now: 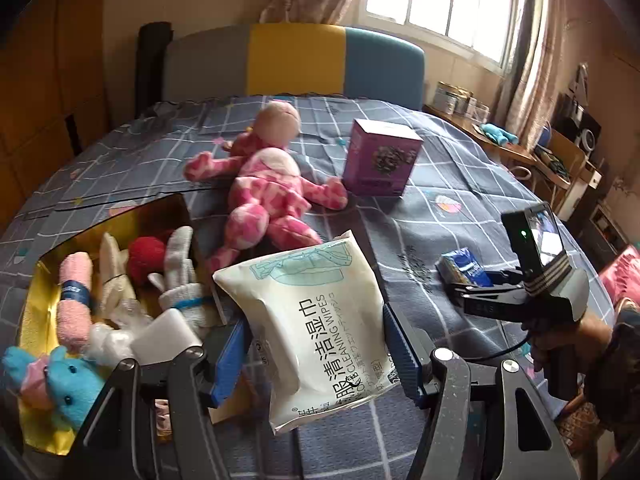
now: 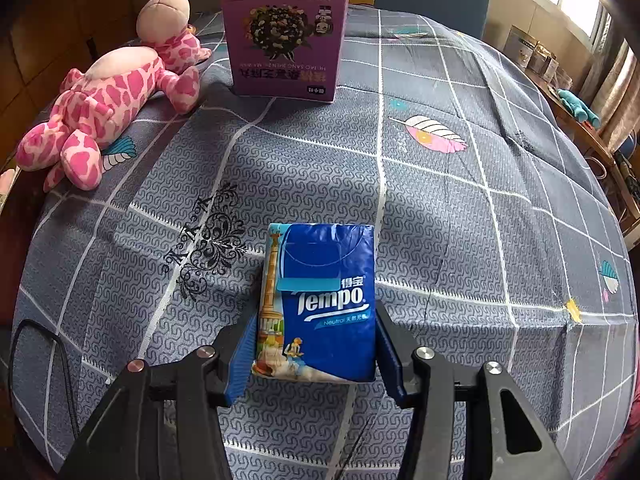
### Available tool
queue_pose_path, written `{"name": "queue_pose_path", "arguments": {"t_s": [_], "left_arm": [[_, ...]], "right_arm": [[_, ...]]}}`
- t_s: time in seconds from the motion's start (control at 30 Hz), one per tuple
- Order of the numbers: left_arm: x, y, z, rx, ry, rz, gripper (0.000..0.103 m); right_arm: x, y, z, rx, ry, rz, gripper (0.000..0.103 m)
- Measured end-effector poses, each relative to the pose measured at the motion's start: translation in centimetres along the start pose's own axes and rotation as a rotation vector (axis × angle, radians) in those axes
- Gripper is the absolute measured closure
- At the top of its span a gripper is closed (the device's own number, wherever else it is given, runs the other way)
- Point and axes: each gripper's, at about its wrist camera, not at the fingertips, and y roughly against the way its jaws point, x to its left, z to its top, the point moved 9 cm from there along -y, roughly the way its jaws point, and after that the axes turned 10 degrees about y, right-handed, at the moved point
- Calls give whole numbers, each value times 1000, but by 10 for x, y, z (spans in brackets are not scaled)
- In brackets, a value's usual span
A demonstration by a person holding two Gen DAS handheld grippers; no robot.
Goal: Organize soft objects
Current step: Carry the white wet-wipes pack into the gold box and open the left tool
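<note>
My left gripper (image 1: 316, 356) is shut on a white pack of cleaning wipes (image 1: 316, 320) and holds it above the bed, just right of a gold box (image 1: 36, 320). The box holds several soft toys and rolled cloths, among them a blue plush (image 1: 60, 376). My right gripper (image 2: 316, 348) is shut on a blue Tempo tissue pack (image 2: 324, 300) that rests on or just above the bedspread; it also shows in the left wrist view (image 1: 464, 270). A pink spotted plush (image 1: 268, 188) lies on the bed, also in the right wrist view (image 2: 108, 100).
A purple carton (image 2: 284, 40) stands upright on the grey checked bedspread (image 2: 460, 220) beside the plush's arm. A headboard (image 1: 296, 60) is at the far end. A wooden desk with clutter (image 1: 520, 148) stands to the right under the window.
</note>
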Motion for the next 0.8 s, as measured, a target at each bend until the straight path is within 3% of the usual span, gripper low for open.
{"name": "queue_pose_path", "arguments": {"t_s": [0.47,0.6,0.67,0.8], "left_arm": [[65,22,2,-32,119,80,38],[106,34,6,-44,223,87,38],[138,43,9,-46,322,81,38],[198,59,10,-68,454,142,38]], "right_arm": [[2,1,0,-13,31,-31,50],[1,3,1,-14,38,-37,50],[1,4,1,-14,42,-41,50],[3,5,1,-13,59,-57,50]]}}
